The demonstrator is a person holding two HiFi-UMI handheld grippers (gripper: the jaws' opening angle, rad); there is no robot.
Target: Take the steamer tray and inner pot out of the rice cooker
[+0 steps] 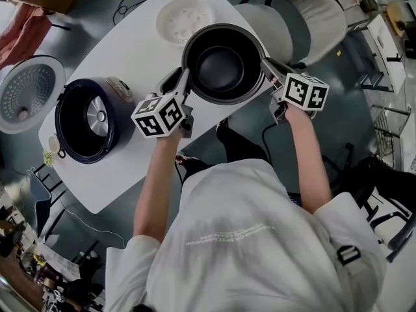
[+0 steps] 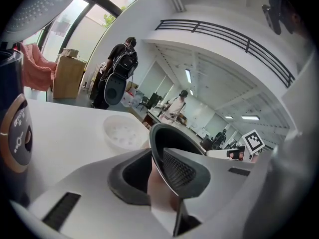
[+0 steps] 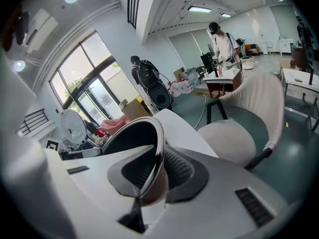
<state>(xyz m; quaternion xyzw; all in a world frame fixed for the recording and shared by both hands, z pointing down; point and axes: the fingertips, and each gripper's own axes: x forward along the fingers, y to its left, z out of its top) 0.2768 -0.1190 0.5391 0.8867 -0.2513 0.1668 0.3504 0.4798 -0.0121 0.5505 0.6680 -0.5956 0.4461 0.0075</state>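
Note:
The black inner pot (image 1: 224, 64) is over the near right part of the white table (image 1: 130, 51), held by its rim from both sides. My left gripper (image 1: 185, 80) is shut on the rim's left edge and my right gripper (image 1: 266, 67) on its right edge. In the left gripper view the rim (image 2: 158, 148) runs between the pads of the left gripper (image 2: 159, 183). The right gripper view shows the same for the pot (image 3: 134, 143) and the right gripper (image 3: 154, 176). I cannot tell whether the pot's base touches the table. The white steamer tray (image 1: 184, 19) lies on the table behind the pot. The dark rice cooker (image 1: 88, 119) stands open at the left.
The cooker's lid (image 1: 29, 93) is swung open off the table's left end. A pale chair (image 1: 305, 18) stands just right of the table, close to the pot. People stand far back in the room. Cables and bags lie on the floor.

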